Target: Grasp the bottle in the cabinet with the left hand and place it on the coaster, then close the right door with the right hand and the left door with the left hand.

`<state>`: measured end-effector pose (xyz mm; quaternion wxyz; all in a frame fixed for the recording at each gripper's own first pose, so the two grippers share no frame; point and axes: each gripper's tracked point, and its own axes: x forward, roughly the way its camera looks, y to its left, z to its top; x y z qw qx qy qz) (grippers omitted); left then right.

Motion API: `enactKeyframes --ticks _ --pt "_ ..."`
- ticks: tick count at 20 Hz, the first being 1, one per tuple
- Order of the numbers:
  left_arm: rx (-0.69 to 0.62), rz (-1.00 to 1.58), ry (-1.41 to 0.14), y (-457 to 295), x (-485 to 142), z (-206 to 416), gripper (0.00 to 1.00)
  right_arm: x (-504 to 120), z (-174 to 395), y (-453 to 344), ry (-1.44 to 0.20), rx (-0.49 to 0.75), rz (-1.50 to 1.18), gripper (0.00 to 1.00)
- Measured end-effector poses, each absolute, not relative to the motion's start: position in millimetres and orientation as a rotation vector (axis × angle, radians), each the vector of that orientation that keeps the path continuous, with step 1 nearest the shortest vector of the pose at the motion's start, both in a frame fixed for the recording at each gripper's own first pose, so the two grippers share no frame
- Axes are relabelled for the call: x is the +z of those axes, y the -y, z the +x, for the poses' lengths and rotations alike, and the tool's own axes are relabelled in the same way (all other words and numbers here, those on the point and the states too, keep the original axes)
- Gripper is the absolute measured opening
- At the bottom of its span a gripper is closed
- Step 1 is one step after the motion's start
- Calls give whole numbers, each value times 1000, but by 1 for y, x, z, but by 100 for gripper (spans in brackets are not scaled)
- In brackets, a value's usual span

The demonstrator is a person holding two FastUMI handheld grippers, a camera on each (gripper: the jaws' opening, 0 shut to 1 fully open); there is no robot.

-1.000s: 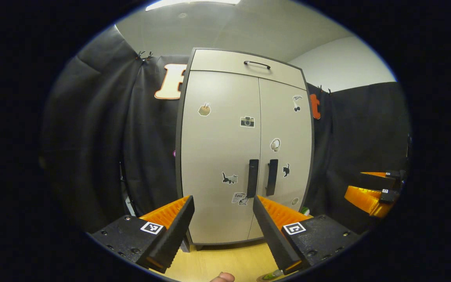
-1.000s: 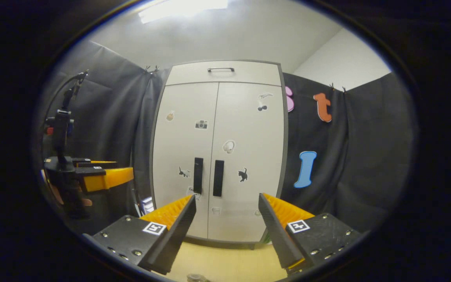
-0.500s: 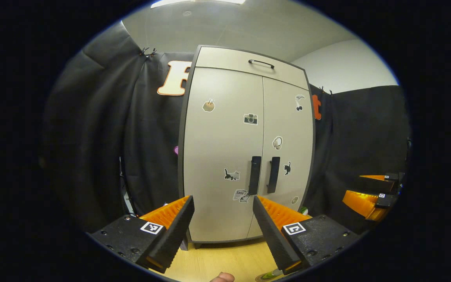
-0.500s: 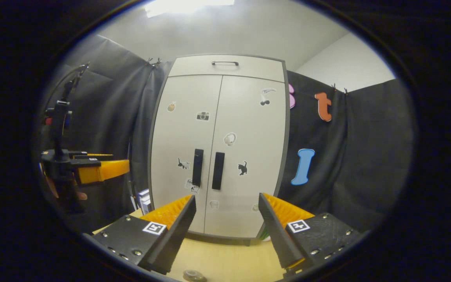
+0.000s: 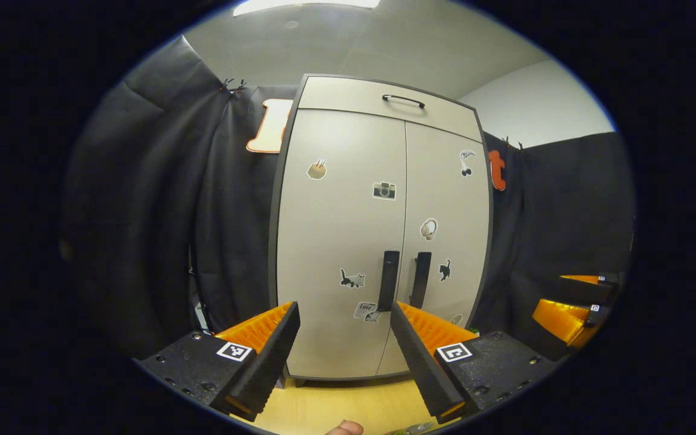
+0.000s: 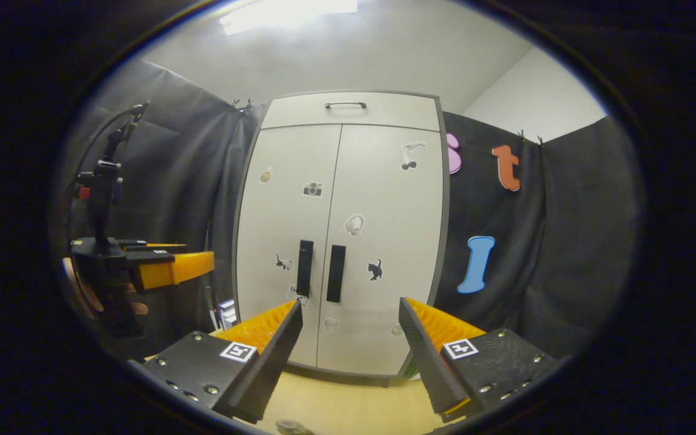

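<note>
Straight ahead, a tall pale cabinet (image 5: 378, 235) takes up the middle of the left gripper view, standing on a light wooden table (image 5: 336, 405) against the black cloth wall (image 5: 142, 211). Both its doors are shut: the left door (image 5: 336, 241) and the right door (image 5: 444, 223) meet at a seam just right of centre, each with a dark vertical handle (image 5: 388, 281) beside that seam. Above them runs a drawer front (image 5: 378, 99) with a thin bar pull. Small stickers dot the doors, among them a camera sticker (image 5: 384, 190) and a cat sticker (image 5: 352, 278). The bottle cannot be seen with the doors closed, and I cannot make out the coaster.

At the bottom of that view the left gripper (image 5: 342, 356) has its fingers well apart, holding nothing, short of the cabinet. A fingertip (image 5: 344, 428) pokes in at the bottom edge. The right gripper (image 5: 571, 305) shows at the right edge.

In the right gripper view the right gripper (image 6: 351, 356) sits at the bottom centre, fingers likewise spread and empty, facing the same closed cabinet (image 6: 342, 241). At the left edge the left gripper (image 6: 167, 266) is held by a hand (image 6: 91, 293). A small round object (image 6: 290, 426) lies on the table at the bottom edge; what it is I cannot tell.
</note>
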<state>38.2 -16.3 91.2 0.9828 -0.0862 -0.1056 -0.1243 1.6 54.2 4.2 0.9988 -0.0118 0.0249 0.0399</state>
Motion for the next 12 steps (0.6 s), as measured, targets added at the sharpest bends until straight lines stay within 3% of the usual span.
enactKeyframes --ticks 4,5,6,12 --pt "-255 -171 212 34 95 37 95 2 6 -39 -52 88 -23 97" --pt "-241 -158 210 35 94 39 91 1 7 -36 -51 88 -19 97" --pt "-227 -146 212 36 94 39 95 2 7 -33 -49 89 -13 97" --pt "-217 -111 175 60 79 41 95 -3 -1 -21 -35 96 -25 97"
